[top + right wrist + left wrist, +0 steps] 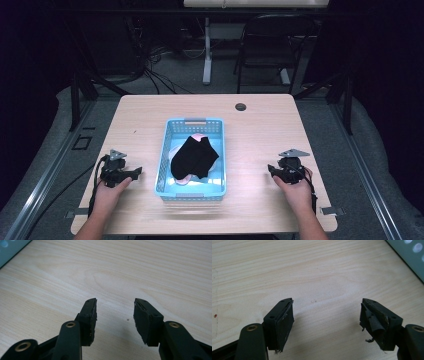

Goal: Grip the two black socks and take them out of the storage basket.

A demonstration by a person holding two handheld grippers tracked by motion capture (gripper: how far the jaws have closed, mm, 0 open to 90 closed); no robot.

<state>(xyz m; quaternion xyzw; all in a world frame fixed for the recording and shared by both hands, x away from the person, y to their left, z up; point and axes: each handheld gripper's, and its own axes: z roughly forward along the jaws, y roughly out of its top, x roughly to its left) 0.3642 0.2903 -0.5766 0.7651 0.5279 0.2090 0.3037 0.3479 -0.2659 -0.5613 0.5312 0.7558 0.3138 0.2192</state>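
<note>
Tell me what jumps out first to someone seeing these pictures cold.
The light blue plastic basket at the middle of the wooden table catches the eye first, with a black garment lying in it on top of something pale pink. On either side, the left hand-held gripper and the right hand-held gripper rest low over bare wood, jaws open and empty, pointing toward the basket.

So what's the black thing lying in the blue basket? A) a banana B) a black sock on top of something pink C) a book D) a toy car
B: in the high view a black sock lies in the blue basket over a pink item.
</note>
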